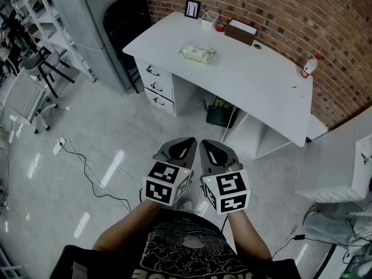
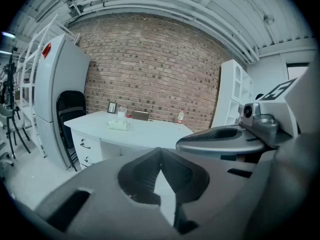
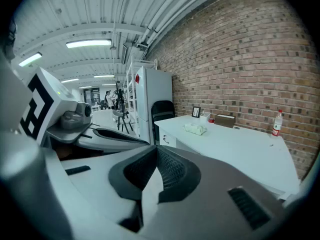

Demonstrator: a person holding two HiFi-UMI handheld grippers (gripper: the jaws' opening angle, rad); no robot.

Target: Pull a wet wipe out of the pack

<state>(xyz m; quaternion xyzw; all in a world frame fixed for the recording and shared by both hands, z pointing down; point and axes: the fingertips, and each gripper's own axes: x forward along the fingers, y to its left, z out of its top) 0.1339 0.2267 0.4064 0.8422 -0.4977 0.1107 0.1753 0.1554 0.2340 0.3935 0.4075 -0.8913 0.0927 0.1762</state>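
Pack of wet wipes (image 1: 197, 53): lies on the white table (image 1: 256, 83), toward its left end, well apart from both grippers.
Left hand-held gripper (image 1: 186, 144): jaws closed together with nothing between them; held above the floor (image 1: 75, 156) in front of the table.
Right hand-held gripper (image 1: 205, 147): jaws likewise pressed together and empty, just beside the left one.
Back edge of table: picture frame (image 1: 192, 9), brown box (image 1: 240, 32).
Right end of table: plastic bottle (image 1: 309, 66).
Black chair (image 1: 125, 16): stands left of the table.
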